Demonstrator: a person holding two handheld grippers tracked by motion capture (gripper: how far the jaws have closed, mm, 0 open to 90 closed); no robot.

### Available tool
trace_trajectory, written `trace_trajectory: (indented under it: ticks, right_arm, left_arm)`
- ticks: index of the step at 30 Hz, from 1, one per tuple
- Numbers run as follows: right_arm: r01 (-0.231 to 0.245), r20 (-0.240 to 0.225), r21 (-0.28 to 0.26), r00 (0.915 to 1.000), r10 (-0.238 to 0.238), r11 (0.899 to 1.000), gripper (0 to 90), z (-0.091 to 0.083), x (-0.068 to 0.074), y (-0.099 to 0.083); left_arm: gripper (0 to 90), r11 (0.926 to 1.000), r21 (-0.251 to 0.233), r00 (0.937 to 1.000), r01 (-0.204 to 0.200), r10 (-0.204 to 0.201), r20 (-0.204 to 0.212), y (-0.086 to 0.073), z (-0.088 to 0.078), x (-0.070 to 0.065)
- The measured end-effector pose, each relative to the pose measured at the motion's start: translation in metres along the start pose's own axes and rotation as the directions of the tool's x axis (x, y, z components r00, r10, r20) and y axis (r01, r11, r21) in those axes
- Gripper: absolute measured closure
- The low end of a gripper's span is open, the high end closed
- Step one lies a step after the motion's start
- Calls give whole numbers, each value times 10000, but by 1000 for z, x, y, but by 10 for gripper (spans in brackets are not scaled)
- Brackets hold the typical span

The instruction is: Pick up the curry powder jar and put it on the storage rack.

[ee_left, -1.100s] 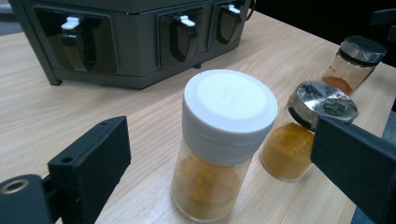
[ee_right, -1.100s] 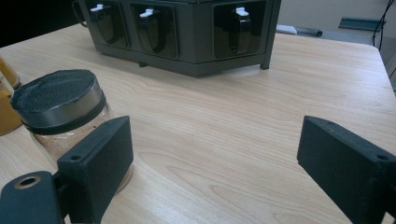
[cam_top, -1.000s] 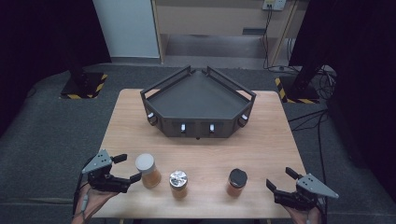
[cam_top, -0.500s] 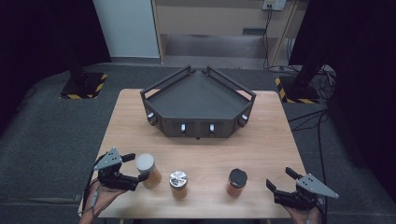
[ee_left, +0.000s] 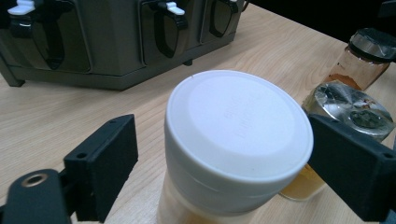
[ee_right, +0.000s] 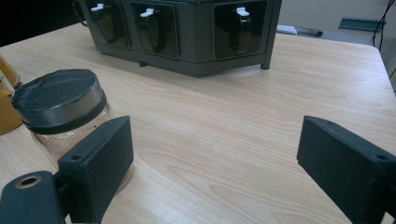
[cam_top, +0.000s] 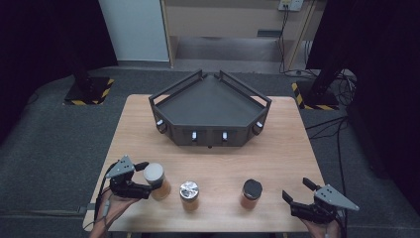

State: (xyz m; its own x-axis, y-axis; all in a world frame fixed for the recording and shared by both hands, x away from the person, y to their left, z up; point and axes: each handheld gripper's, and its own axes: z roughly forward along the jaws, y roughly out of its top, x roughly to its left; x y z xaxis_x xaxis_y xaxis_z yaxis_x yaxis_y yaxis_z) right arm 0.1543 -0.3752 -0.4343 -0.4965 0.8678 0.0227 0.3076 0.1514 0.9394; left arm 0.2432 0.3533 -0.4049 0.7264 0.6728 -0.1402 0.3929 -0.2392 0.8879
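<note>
Over at the left, the left gripper has its jaws set either side of the white-lidded jar, which stands near the front left corner of the tabletop. The jaws have just been closing, with the jar between them; in the left gripper view one pad sits right at the lid's rim on the right side while the other has a gap of bare wood before it, so I'd say the jar is bracketed but not yet clamped. The step in hand looks like the grasp itself. Next it wants the jaws brought fully in on the lid or shoulder, squarely, before any lift.

Room is tight on the jar's inner side: the silver-lidded jar stands just beside it, so a straight lift is safer than a sideways drag. The front edge of the tabletop is close behind the hand.

Further right stands the black-lidded jar, apart from its neighbour. The dark angular rack sits well back, with open wood between it and the jars.

At the far right, the right gripper rests near the front right corner, jaws wide apart and holding nothing, the black-lidded jar just off one jaw
</note>
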Motion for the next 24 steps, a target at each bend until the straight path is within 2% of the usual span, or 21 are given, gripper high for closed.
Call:
trace_trajectory:
  ticks: [5,7,11,12,18,24]
  right_arm:
    - [4,11,18,10000,-4,10000,107,0,0,0]
    - [9,11,21,10000,-9,10000,107,0,0,0]
    - [5,5,12,10000,-5,10000,107,0,0,0]
    - [22,8,5,10000,-22,10000,107,0,0,0]
    - [18,3,-14,10000,-18,10000,107,0,0,0]
    - [16,18,-6,10000,-16,10000,108,0,0,0]
  left_arm:
    - [178,9992,-387,9999,13,-9,110,-8,4,2]
    - [202,9991,-385,9998,-164,168,99,-9,6,1]
    - [281,9980,-577,9995,-242,252,173,-13,7,1]
    - [306,9969,-671,9992,-405,408,29,-15,8,-2]
    - [319,9957,-779,9987,-508,501,-98,-17,8,-4]
    - [320,9962,-669,9982,-566,550,-248,-13,9,-7]
